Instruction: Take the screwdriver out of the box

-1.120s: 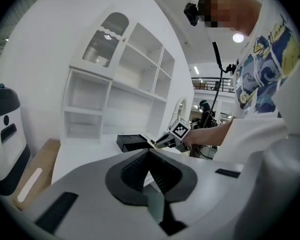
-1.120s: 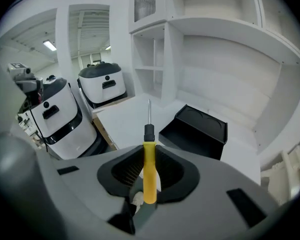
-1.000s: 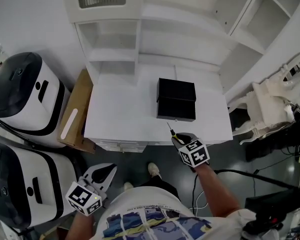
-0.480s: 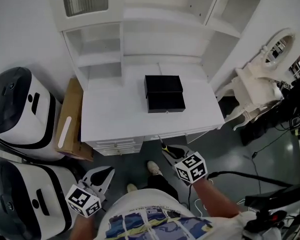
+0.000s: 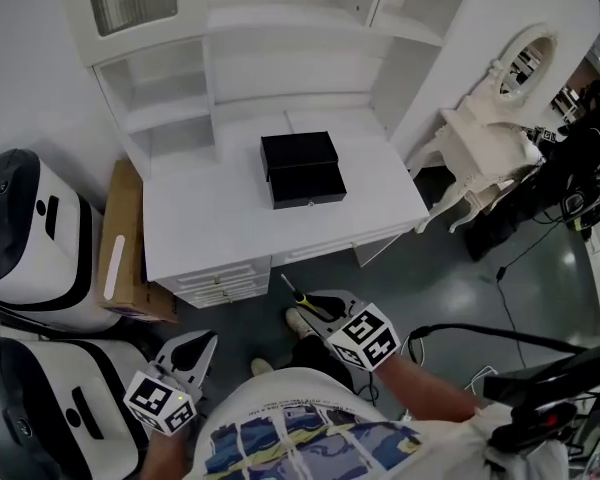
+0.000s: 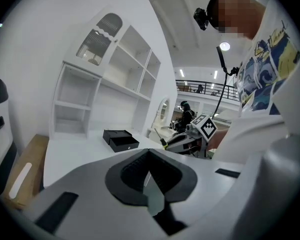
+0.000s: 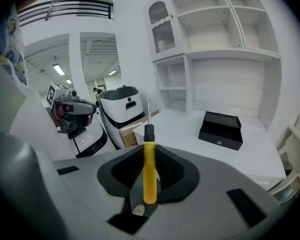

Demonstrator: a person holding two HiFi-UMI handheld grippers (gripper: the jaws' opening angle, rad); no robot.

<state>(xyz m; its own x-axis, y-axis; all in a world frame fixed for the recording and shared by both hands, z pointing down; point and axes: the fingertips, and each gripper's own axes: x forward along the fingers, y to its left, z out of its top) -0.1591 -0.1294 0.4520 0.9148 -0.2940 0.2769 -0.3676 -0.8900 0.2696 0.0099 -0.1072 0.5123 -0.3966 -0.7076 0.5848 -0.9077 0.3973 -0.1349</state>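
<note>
From where I stand, the right gripper (image 7: 149,154) has its jaws clamped on the yellow handle of the screwdriver (image 7: 149,179), and the thin shaft pokes out past the fingertips toward the white desk (image 5: 210,223). The tool is out of the black box (image 5: 302,170), which sits open near the middle of the desk, and is held well apart from it, off the desk's front edge, above the grey floor (image 5: 450,288). The left gripper (image 5: 208,338) hangs lower on the other side, jaws drawn together with nothing between them.
</note>
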